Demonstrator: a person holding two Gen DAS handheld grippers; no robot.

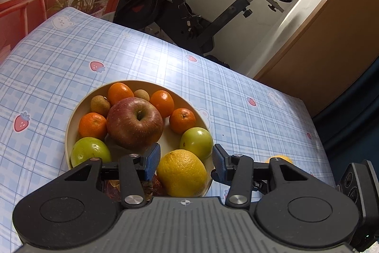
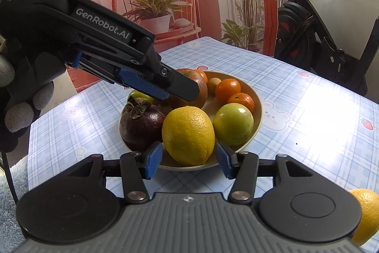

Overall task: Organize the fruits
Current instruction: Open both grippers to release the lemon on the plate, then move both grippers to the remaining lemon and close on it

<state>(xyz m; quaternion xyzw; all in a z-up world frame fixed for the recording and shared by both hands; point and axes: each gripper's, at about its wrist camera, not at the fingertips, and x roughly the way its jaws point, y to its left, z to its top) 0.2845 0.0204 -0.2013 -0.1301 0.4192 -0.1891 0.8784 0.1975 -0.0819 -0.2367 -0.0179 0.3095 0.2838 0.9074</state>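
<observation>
Near edge: right gripper (image 2: 189,161) hovered low before the plate (image 2: 259,110), jaws parted and empty, the lemon (image 2: 189,134) just beyond them, untouched. One orange-yellow fruit (image 2: 366,215) lay on the checked tablecloth (image 2: 319,106) at near right, off the plate; judged the only piece left to gather.

Plate, middle: mostly filled. Lemon and a dark mangosteen (image 2: 139,127) nearest, two green fruits, a big apple (image 1: 135,122) at centre, four small mandarins and two brown fruits behind. Left gripper (image 1: 186,161) hung over the plate's near side, jaws parted, gripping nothing.

Writing: "GenRobot.AI" on the left gripper's body; a partial "DAS" on its housing. Far: exercise bike (image 1: 189,4), unlabelled.
</observation>
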